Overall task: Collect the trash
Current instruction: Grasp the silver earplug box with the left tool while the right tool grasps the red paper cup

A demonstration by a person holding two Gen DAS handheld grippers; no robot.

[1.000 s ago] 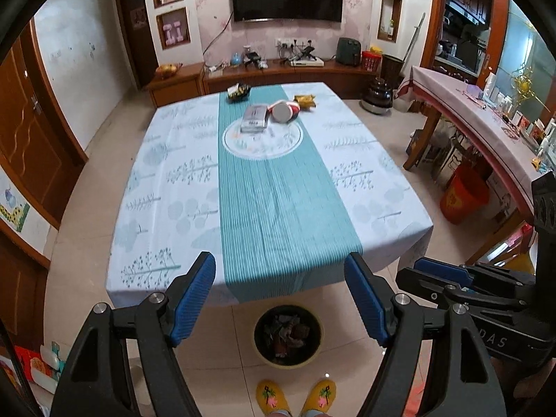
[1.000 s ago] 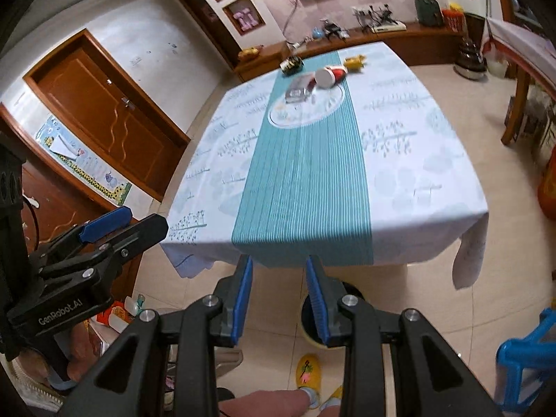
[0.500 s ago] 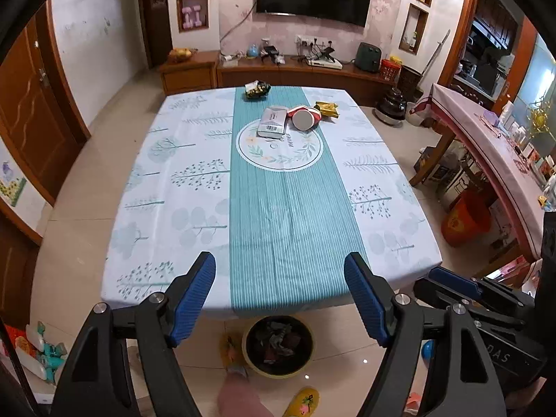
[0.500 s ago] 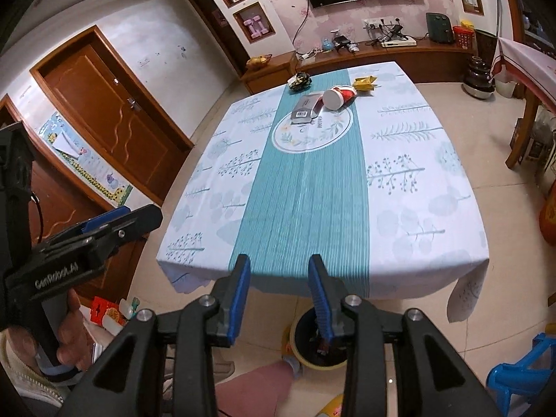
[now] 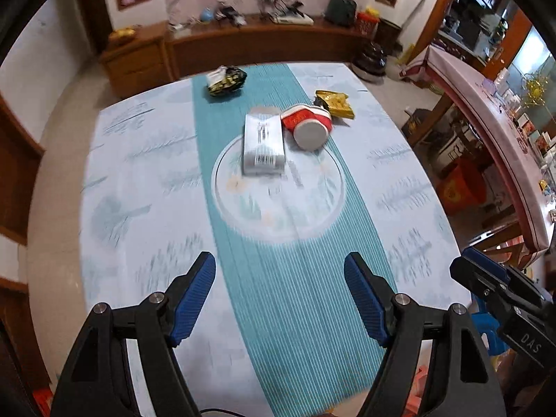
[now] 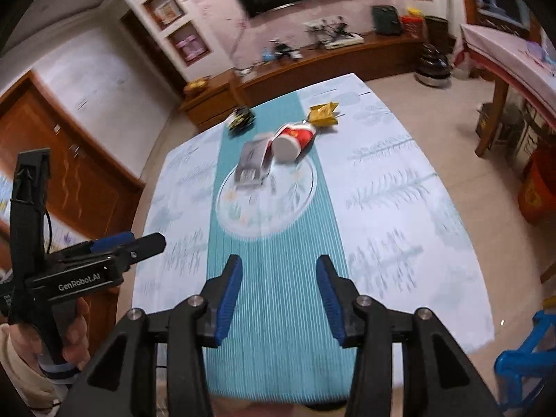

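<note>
Several pieces of trash lie at the far end of the table (image 5: 146,187): a flat white box (image 5: 263,144), a red paper cup (image 5: 307,125) on its side, a yellow wrapper (image 5: 334,103) and a dark crumpled wrapper (image 5: 226,80). The same box (image 6: 252,163), cup (image 6: 292,142), yellow wrapper (image 6: 323,114) and dark wrapper (image 6: 240,120) show in the right wrist view. My left gripper (image 5: 279,295) hangs open over the near part of the green runner, nothing between its fingers. My right gripper (image 6: 278,293) is beside it, its jaws opening and empty.
A wooden sideboard (image 5: 243,45) stands behind the table. A side table (image 5: 493,132) with clutter runs along the right, an orange bucket (image 5: 464,186) beneath it. A blue plastic stool (image 6: 524,358) is at the near right. A hand (image 6: 59,340) holds the left gripper's handle.
Both grippers have moved forward over the table toward the trash; the bin on the floor has dropped out of view. The right gripper's jaws have spread wider.
</note>
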